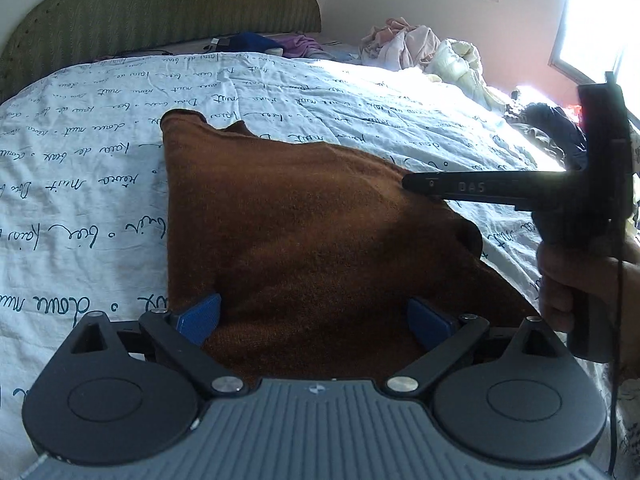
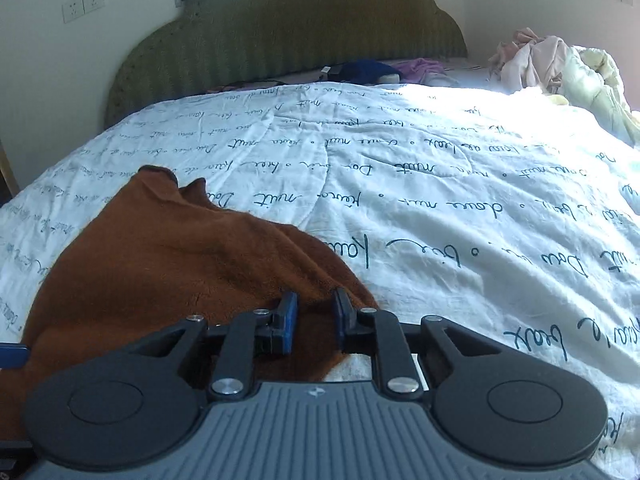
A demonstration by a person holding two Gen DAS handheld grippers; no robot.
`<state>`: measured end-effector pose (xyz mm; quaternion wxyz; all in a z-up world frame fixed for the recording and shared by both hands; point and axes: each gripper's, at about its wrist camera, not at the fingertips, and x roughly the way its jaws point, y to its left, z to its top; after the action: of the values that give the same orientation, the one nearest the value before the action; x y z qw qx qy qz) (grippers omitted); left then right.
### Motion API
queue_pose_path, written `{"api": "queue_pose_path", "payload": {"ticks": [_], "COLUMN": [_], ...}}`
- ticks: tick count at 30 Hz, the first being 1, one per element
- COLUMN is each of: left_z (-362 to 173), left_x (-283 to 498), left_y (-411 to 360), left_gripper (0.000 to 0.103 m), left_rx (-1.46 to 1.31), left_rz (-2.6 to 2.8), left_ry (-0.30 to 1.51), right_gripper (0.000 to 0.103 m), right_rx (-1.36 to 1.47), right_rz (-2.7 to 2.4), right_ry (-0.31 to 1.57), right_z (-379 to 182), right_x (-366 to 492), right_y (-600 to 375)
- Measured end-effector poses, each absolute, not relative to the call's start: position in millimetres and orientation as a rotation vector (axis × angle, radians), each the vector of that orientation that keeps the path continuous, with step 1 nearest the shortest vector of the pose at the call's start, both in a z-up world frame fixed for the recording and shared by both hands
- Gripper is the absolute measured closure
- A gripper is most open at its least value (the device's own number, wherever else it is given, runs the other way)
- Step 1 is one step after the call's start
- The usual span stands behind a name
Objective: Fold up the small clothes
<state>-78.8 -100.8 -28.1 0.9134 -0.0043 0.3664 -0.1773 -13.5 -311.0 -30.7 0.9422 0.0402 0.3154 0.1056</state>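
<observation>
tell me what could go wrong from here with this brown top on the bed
1. The right claw pinches only the brown top at its near right edge, so a pull may drag it askew across the printed duvet.
2. The left claw stands open over the near hem, gripping nothing; that side could stay behind and bunch.

Black tool (image 1: pixel 314 314) — blue pads (image 1: pixel 200 314)

Right hand-held gripper (image 2: pixel 314 318) pinching brown garment (image 2: pixel 168 256) (edge fold) on script-printed bedspread (image 2: pixel 460 200)
</observation>
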Motion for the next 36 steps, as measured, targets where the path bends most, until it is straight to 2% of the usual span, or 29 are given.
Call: {"api": "queue_pose_path", "payload": {"ticks": [5, 9, 10, 11, 13, 20, 28, 34, 36], "left_z": [-30, -30, -30, -30, -29, -13, -8, 1, 2], "left_x": [-81, -82, -81, -81, -80, -95, -130, -126, -108], "left_y": [-109, -110, -109, -108, -107, -87, -20, -35, -49], "left_gripper": [0.000, 0.000, 0.000, 0.000, 0.000, 0.000, 0.000, 0.000, 0.000], "left_rx": [0.017, 0.022, 0.018, 0.015, 0.019, -0.051, -0.120, -0.197, -0.203], "left_rz": [-0.344, -0.346, -0.347, -0.349, -0.352, -0.328, -0.229, -0.333, -0.352], "left_ry": [0.744, 0.743, 0.744, 0.744, 0.745, 0.740, 0.754, 0.727, 0.744], "right_gripper": [0.083, 0.083, 0.077, 0.063, 0.045, 0.045, 0.042, 0.042, 0.033], "right_rx": [0.073, -0.045, -0.019, 0.015, 0.080, 0.070, 0.063, 0.094, 0.110], "right_rz": [0.324, 0.298, 0.300, 0.295, 0.275, 0.250, 0.221, 0.263, 0.261], "right_ry": [0.568, 0.611, 0.604, 0.608, 0.627, 0.614, 0.630, 0.594, 0.588], "right_z": [-7, -30, -36, -38, -35, -18, -27, -18, -16], "right_x": [-68, -80, -79, -78, -77, -123, -165, -153, -140], "right_y": [-295, -281, -288, -293, -307, -307, -307, -302, -301]}}
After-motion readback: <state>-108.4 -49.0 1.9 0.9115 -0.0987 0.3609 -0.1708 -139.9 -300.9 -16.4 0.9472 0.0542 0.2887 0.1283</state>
